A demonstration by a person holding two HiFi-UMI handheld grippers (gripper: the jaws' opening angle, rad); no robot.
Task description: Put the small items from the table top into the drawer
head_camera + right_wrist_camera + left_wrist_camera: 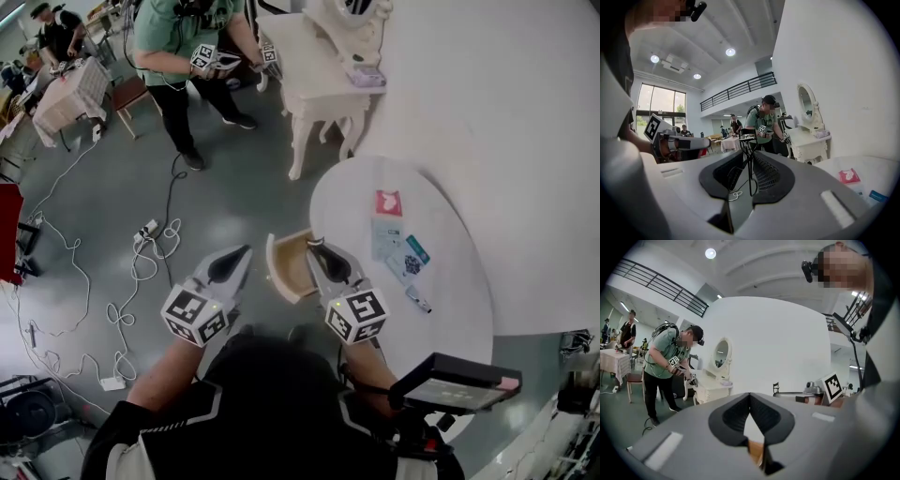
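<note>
Pointing near-level | left gripper point(245, 250) closed | right gripper point(312, 244) clamping curler point(749, 157)

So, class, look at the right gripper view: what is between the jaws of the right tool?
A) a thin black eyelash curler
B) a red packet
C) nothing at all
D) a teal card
A: in the right gripper view an eyelash curler stands clamped between the jaws of the right tool, while the red packet lies apart on the table.
</note>
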